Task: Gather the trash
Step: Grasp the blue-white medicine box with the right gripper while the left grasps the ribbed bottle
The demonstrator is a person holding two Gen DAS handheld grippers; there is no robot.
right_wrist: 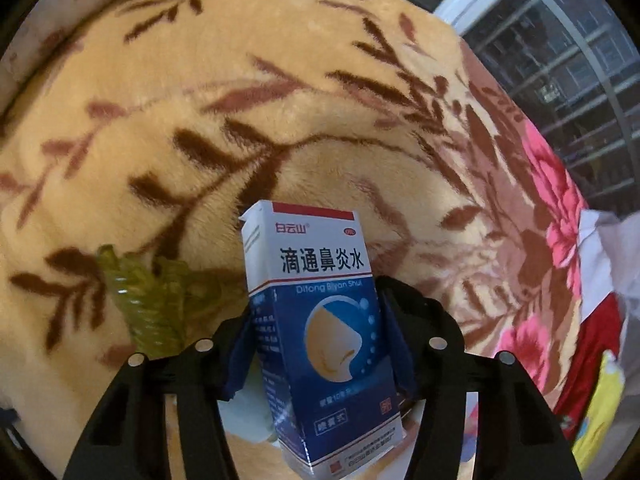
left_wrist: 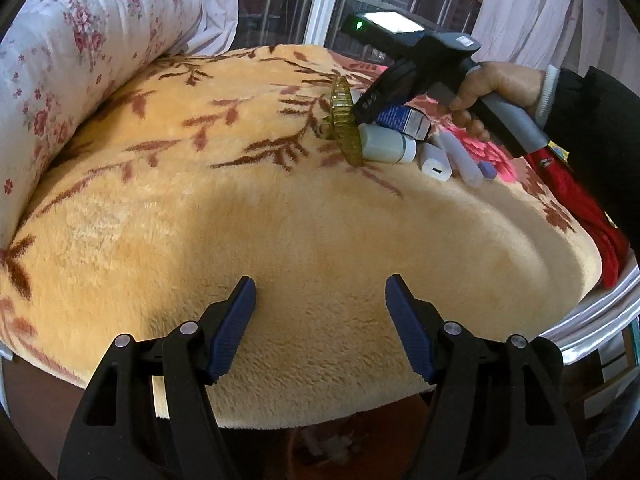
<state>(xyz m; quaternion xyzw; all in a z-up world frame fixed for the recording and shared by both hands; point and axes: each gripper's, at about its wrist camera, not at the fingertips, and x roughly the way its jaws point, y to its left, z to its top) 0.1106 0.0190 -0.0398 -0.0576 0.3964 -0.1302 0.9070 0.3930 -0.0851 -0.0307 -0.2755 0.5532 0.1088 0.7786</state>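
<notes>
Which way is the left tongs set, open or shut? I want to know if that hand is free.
Open: the left tongs show both blue pads apart, only the yellow plush blanket between them.

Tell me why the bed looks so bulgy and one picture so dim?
Left wrist view: the fisheye lens bows the blanket, and window light with shadow falls across it. Right wrist view: dimmer and softer, only the box near the lens reads clearly.
</notes>
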